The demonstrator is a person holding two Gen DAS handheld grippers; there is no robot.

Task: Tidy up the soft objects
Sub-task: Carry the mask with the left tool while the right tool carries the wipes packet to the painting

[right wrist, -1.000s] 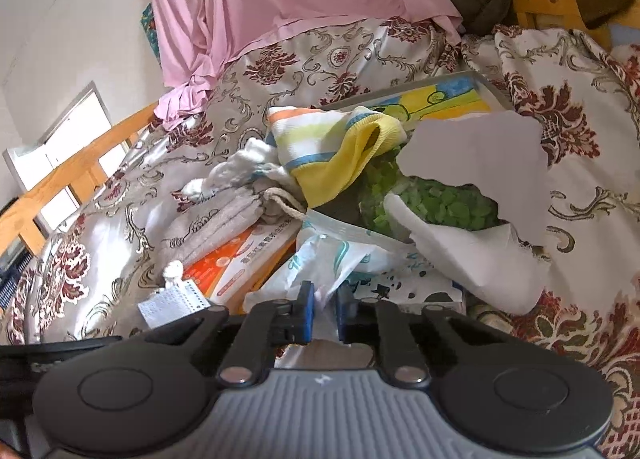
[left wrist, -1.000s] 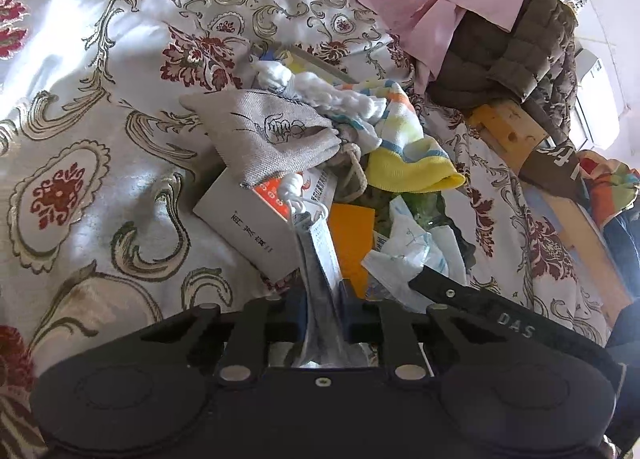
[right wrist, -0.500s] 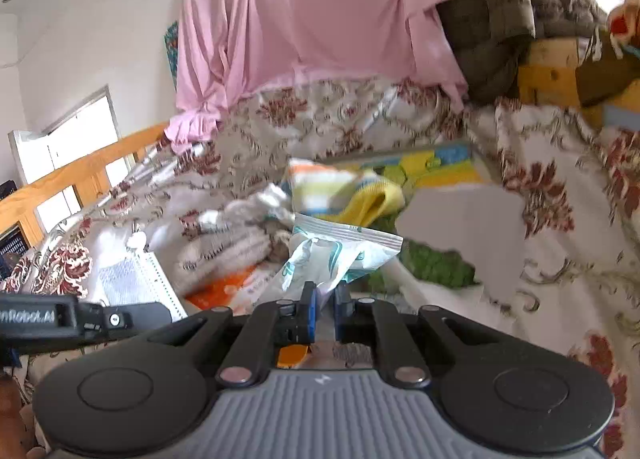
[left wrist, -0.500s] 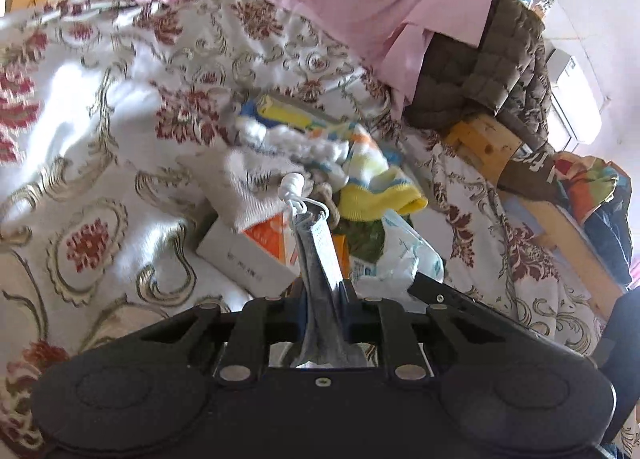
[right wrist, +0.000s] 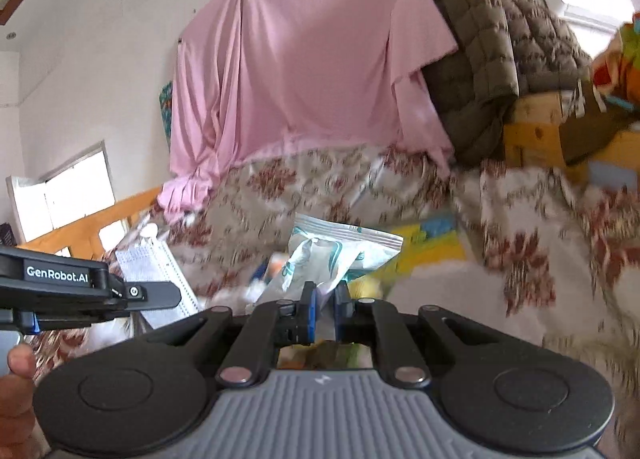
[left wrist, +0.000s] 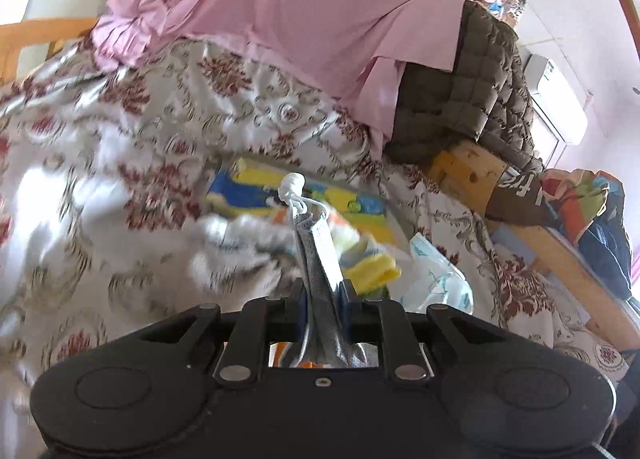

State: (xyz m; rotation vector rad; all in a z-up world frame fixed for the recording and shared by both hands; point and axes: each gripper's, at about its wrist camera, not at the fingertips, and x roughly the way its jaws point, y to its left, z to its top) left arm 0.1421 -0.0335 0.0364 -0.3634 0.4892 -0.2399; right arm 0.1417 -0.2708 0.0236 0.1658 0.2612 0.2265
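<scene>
Soft objects from the pile on the bed had come up with both hands within the last second: a grey fabric pouch with a white knotted drawstring and a paper tag, and a crinkly white-and-teal plastic packet, each of which had a second earlier still been down among the heap. The left gripper was clamped on the pouch, whose body ran forward and upward from between the fingers, the drawstring knot at its far tip, clear of the bedspread. The right gripper was pinched on a lower edge of the packet, which fanned out just ahead of the fingers, above the blurred clutter. Below and beyond them remained a striped yellow cloth, a bright yellow-and-blue flat item and other pieces too smeared by motion to identify. With two items lifted free at once, the sorting appeared to be at the carrying stage, with neither piece yet set down anywhere, and most of the pile still waiting on the floral bedspread.
</scene>
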